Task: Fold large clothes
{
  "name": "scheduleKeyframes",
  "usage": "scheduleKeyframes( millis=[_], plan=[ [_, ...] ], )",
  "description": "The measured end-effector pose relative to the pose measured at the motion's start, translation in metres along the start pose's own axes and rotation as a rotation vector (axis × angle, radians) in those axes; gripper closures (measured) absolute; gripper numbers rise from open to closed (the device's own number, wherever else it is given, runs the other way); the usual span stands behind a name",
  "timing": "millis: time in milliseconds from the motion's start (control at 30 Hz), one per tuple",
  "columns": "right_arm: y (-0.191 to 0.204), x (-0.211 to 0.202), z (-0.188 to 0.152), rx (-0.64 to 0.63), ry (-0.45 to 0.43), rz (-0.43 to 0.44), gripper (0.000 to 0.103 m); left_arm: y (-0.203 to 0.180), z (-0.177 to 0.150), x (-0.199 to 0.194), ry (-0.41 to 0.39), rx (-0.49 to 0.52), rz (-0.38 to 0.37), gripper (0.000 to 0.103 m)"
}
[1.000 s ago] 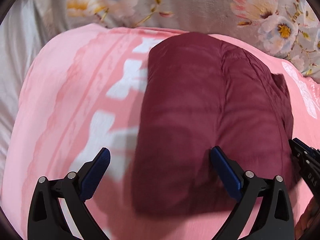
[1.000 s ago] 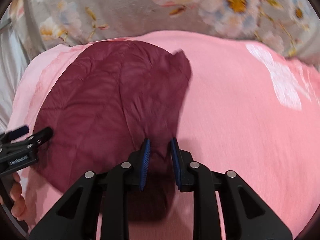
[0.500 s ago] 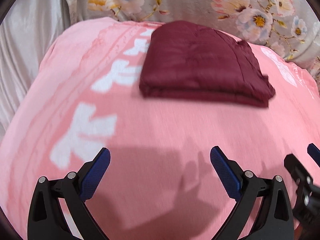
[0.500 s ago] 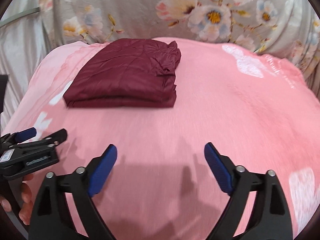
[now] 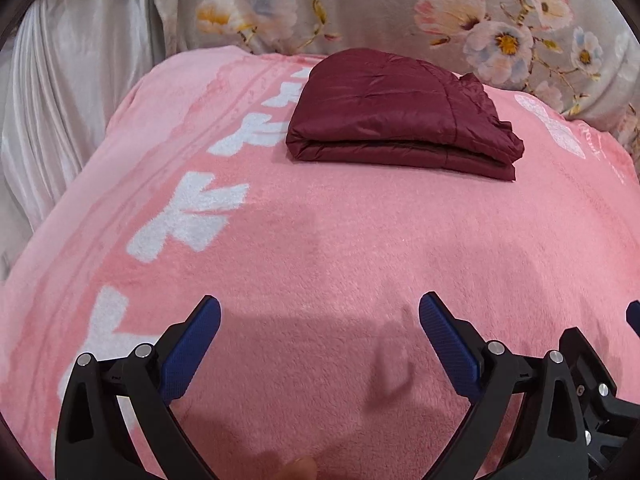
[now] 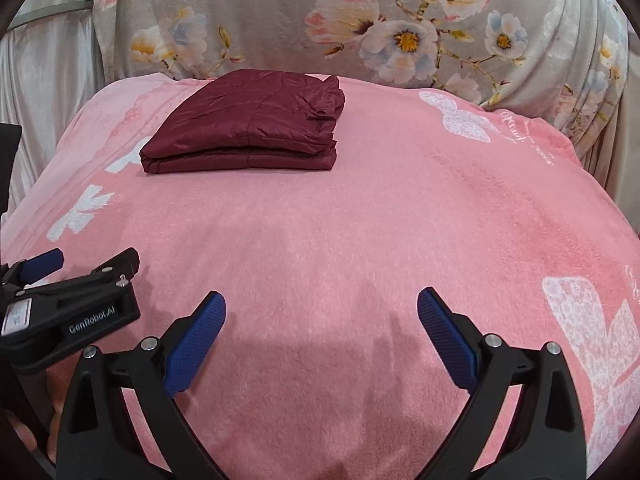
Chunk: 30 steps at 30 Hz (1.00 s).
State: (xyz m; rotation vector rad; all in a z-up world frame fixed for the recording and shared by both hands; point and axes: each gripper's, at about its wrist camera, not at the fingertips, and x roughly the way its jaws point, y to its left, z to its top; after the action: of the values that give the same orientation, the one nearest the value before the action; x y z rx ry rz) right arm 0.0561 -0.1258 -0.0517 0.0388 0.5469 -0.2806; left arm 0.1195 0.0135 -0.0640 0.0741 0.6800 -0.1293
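Left wrist view: the left gripper [image 5: 320, 328] hovers over the pink blanket [image 5: 320, 260], its blue fingers [image 5: 192, 348] spread wide apart and holding nothing. The maroon quilted jacket [image 5: 400, 112] lies folded at the far end of the blanket, near the floral cover [image 5: 500, 20], well apart from both grippers. Right wrist view: the right gripper [image 6: 320, 320] is likewise spread wide and empty. The folding appears complete. Risk: the puffy, slippery layers could spring open or slide, since the right-hand edge is bunched and uneven. The jacket forms a compact rectangle, two thick layers showing at the near edge, with a shiny, faintly wrinkled, stitched top.
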Motion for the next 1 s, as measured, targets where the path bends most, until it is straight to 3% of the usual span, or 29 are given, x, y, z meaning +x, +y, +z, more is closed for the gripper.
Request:
scheduleKeyframes(
  millis=[333, 1000],
  plan=[
    [0.0009, 0.0023, -0.0014, -0.008, -0.003, 0.000, 0.009, -0.0104, -0.0019, -0.0024, -0.025, 0.045, 0.037, 0.006],
    [0.0035, -0.0029, -0.0030, -0.010, -0.022, 0.002, 0.009, -0.0059, -0.0020, -0.0079, -0.059, 0.033, 0.039, 0.007]
  ],
)
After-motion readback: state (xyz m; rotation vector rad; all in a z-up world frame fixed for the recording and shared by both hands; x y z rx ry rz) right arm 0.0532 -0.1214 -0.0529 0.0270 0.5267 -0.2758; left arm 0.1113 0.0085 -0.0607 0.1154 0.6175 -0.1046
